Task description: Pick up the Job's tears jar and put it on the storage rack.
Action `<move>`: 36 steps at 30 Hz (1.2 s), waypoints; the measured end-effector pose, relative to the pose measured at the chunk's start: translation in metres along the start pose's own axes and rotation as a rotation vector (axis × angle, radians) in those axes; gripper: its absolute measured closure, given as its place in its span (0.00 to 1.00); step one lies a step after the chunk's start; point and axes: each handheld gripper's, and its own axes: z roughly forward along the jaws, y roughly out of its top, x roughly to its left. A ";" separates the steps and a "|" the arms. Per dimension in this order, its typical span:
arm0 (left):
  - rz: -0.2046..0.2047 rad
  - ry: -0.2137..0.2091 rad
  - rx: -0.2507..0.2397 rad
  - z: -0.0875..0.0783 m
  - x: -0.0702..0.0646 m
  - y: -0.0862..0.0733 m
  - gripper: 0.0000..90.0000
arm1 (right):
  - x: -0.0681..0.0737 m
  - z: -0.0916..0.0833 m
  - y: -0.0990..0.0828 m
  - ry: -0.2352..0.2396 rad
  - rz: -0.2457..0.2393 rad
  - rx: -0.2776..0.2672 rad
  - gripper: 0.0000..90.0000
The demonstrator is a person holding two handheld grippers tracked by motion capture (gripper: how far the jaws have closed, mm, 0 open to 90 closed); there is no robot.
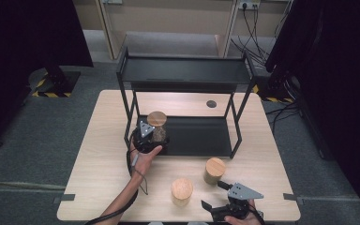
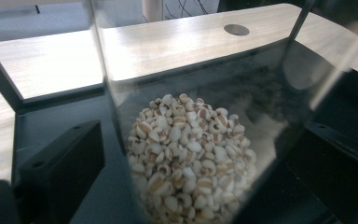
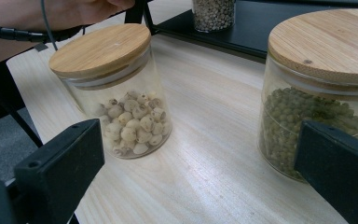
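Nearest us, our right gripper (image 1: pixel 214 195) rests at the table's (image 1: pixel 98 154) front edge, jaws spread, holding nothing. Our left gripper (image 1: pixel 155 138) stands released around the grain jar (image 2: pixel 193 154), its jaws apart at either side; the jar sits on the rack's lower shelf (image 1: pixel 201 136).

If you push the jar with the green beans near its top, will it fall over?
Probably not easily: the green bean jar stands squat and flat-bottomed on the table, with beans weighing down its lower part. Its smooth glass may slide instead, and could break if it dropped. The wooden lid might come loose.
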 end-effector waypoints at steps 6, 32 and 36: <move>0.004 -0.005 -0.007 -0.007 -0.003 0.000 0.02 | 0.000 0.000 0.000 -0.001 0.000 -0.001 0.02; 0.036 -0.070 -0.035 -0.047 -0.008 -0.004 0.03 | 0.001 -0.002 0.000 -0.002 -0.003 -0.007 0.02; 0.038 -0.090 -0.042 -0.054 -0.009 -0.007 0.03 | 0.001 -0.002 0.000 -0.002 -0.003 -0.008 0.02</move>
